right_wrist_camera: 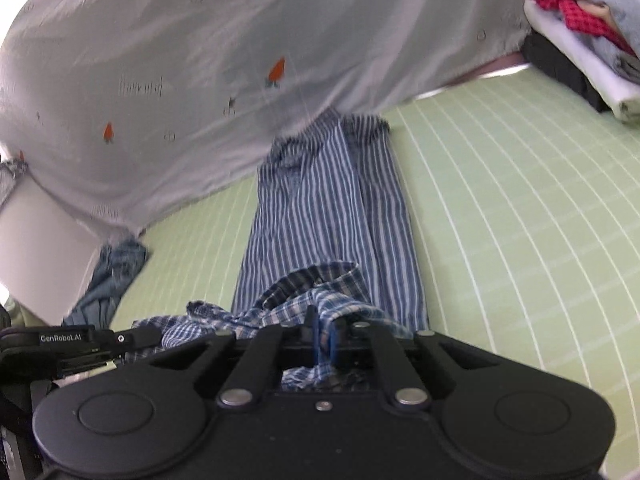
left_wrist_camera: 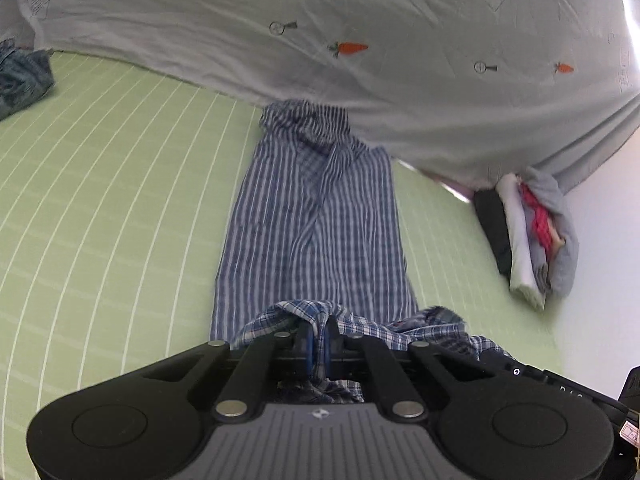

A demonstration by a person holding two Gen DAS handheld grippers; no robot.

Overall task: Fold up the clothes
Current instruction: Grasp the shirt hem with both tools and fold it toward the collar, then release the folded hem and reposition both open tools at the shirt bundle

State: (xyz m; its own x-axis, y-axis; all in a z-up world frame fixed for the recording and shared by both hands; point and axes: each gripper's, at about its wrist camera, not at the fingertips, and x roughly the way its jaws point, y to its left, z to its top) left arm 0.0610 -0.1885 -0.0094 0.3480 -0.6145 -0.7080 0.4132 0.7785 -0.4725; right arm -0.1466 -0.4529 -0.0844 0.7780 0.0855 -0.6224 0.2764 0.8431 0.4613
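The left gripper point(left_wrist_camera: 318, 342) has a black body, a ribbed grey centre plate, silver rivets and blue-edged fingers point(left_wrist_camera: 309, 340). The right gripper point(right_wrist_camera: 324, 340) is all black, with 2 round caps.

A green sheet point(left_wrist_camera: 120, 200) with thin white lines covers the lower and middle frame. Above it a pale grey cover point(left_wrist_camera: 320, 32) printed with small orange carrots point(left_wrist_camera: 351, 48) fills the top. A white wall point(left_wrist_camera: 608, 240) shows at the right edge.
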